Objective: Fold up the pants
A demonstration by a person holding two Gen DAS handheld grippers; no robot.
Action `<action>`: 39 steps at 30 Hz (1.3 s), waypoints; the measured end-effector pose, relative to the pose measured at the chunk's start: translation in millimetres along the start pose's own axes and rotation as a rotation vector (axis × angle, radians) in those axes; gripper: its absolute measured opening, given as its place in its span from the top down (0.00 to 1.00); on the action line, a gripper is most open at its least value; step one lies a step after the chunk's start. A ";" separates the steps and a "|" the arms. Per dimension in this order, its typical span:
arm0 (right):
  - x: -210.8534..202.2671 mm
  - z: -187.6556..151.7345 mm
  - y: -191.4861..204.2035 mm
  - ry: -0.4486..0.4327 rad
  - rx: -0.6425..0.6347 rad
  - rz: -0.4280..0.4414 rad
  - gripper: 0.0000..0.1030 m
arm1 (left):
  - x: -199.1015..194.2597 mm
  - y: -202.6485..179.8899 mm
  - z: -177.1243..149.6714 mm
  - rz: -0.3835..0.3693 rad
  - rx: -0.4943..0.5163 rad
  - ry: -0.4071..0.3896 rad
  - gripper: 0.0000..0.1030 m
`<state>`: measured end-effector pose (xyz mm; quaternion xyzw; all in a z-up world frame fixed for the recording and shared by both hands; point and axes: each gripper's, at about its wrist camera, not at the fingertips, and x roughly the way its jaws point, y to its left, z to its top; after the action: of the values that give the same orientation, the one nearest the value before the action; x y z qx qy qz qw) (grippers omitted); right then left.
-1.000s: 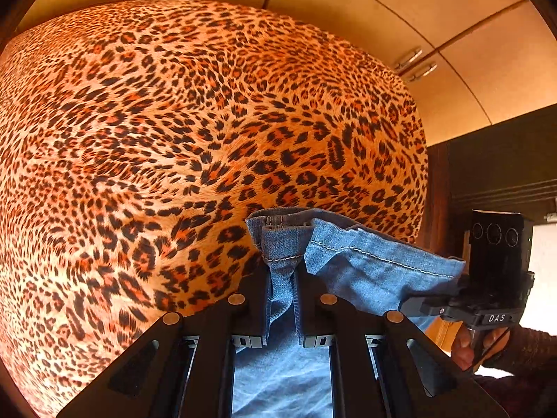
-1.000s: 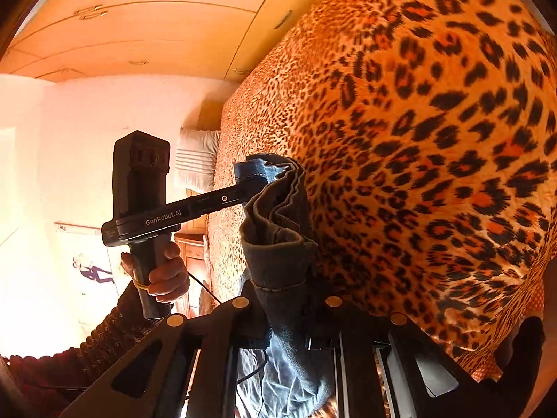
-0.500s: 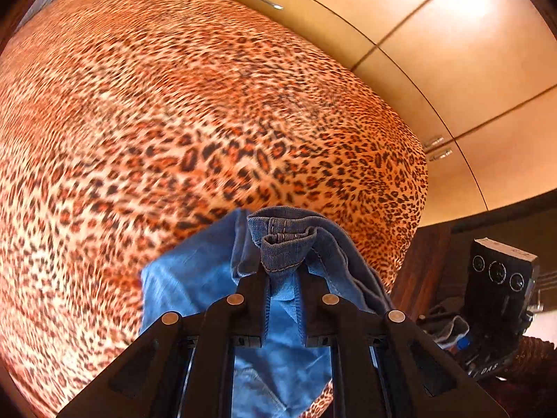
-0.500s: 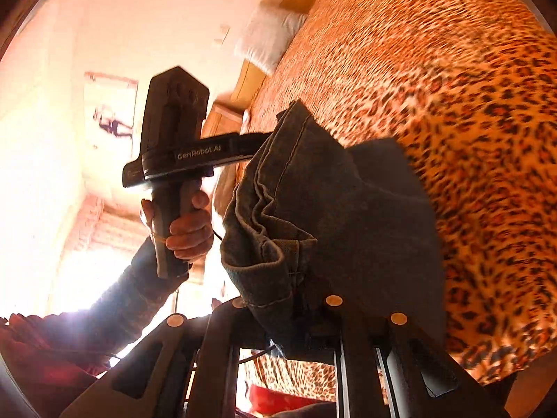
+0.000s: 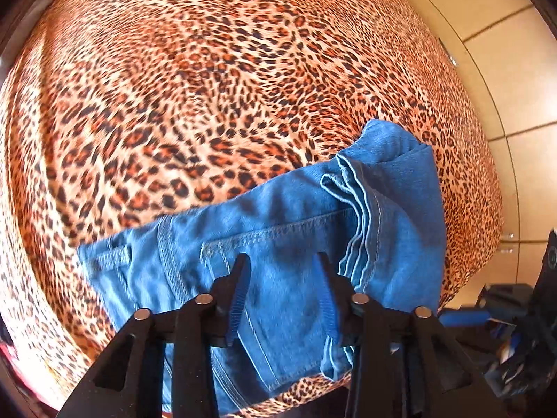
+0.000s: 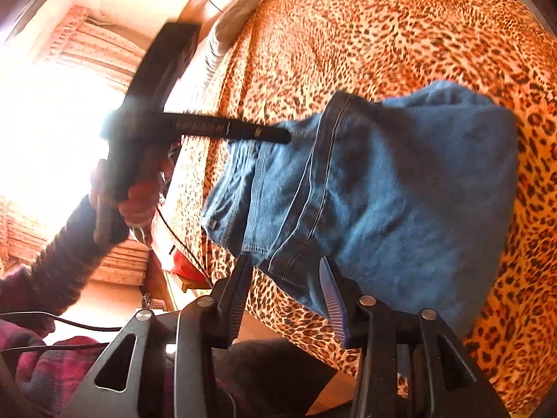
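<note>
The blue denim pants [image 5: 278,230] lie folded in a thick bundle on the leopard-print bed cover [image 5: 209,87], near its front edge. Layered hems show on the bundle's right side. My left gripper [image 5: 282,261] is open just above the pants and holds nothing. In the right wrist view the pants [image 6: 400,191] lie on the cover [image 6: 417,28], and my right gripper [image 6: 283,261] is open at their near edge, empty. The left gripper [image 6: 275,134] also shows there, reaching over the pants' far left end.
Beige wardrobe doors [image 5: 504,52] stand beyond the bed on the right. A pillow [image 6: 229,28] lies at the head of the bed. A bright window with curtains [image 6: 69,87] is at left. The bed edge drops off just below the pants.
Both grippers were shut on the pants and held them up over the bed. The pants now lie on the cover and both grippers have opened and let go.
</note>
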<state>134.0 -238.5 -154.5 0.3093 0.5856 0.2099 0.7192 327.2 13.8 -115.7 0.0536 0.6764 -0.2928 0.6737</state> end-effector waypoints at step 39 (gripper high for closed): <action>38.2 156.2 -75.6 0.374 -0.568 -0.056 0.46 | 3.5 -77.1 -216.2 -0.208 -1.120 -0.238 0.62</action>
<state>289.9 -298.7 -214.7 0.0368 0.6337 0.3978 0.6624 100.6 50.4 -111.2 -0.4110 0.6495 0.0409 0.6384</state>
